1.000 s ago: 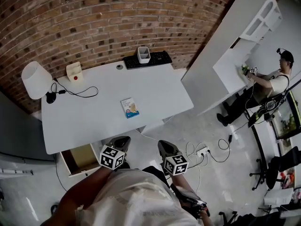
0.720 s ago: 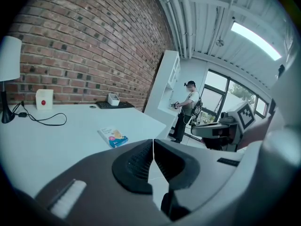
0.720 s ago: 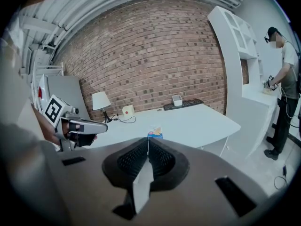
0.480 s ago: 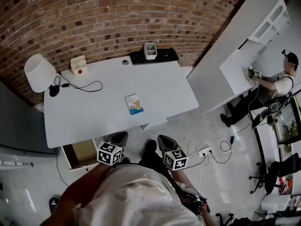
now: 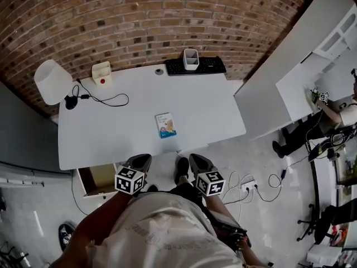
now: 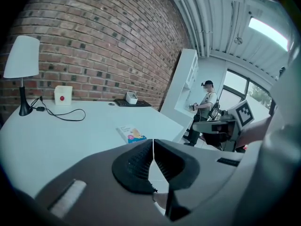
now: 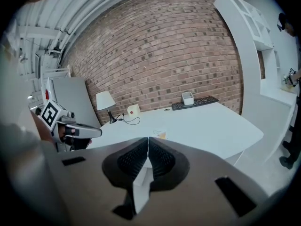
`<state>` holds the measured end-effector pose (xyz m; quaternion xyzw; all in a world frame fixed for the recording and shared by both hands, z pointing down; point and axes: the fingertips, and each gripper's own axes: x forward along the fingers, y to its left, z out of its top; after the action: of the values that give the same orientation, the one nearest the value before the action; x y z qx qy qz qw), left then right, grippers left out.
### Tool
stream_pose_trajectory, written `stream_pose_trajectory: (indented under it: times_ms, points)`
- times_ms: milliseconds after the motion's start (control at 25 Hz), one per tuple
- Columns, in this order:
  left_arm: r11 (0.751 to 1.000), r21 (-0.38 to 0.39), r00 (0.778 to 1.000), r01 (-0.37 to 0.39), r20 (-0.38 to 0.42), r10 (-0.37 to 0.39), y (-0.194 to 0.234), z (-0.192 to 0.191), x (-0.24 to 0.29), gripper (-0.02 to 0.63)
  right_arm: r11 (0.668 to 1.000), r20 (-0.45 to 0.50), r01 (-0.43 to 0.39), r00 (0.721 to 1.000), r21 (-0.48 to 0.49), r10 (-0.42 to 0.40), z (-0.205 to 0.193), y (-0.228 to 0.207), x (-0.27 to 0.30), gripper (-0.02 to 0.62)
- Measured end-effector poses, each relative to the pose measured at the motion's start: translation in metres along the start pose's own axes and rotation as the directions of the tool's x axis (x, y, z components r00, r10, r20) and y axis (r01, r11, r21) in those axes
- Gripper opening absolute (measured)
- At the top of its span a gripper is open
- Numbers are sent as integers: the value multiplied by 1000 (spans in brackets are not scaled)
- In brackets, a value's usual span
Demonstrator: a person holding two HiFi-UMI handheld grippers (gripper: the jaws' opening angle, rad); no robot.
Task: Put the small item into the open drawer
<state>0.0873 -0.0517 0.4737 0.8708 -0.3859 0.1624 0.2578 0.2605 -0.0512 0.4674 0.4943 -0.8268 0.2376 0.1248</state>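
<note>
Drawer (image 5: 96, 178) open; sm item (image 5: 165, 124) on desk (image 5: 122, 130); L gripper (image 6: 153, 141) & R gripper (image 7: 148, 138) clenched, empty.

drawer (image 5: 96, 178): head view 7 o'clock, rear hidden under desk (image 5: 100, 144) edge | small item (image 5: 165, 124): print too small to read | second person (image 5: 347, 115): 3 o'clock, cut by frame edge | keyboard (image 5: 203, 67): middle hidden behind white cup (image 5: 191, 58)

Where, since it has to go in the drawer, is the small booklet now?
In the head view the booklet lies flat near the middle of the white desk, toward its front edge, up and right of the open drawer.
</note>
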Motion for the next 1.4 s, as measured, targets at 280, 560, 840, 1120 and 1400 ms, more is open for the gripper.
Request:
stream_pose_trajectory:
  times_ms: [280,560,840,1120,1400]
  points:
    - [997,-43,998,-56,13,56,10,29,40,12,997,-29,-61,998,-37,60,23,-36,31,6]
    - [996,-58,998,-62,-10,61,8,53,85,12,994,-52,-105,993,-34,103,44,-72,61,6]
    - [991,-88,994,-102,-36,99,13,61,120,12,993,-79,-121,990,-16,119,56,-111,82,6]
    - [980,-121,986,-160,-71,152,22,56,143,12,986,-91,-162,983,-22,160,67,-134,106,8]
    - [969,-125,972,-215,-118,201,22,47,174,12,978,-127,-205,972,-41,199,64,-160,128,6]
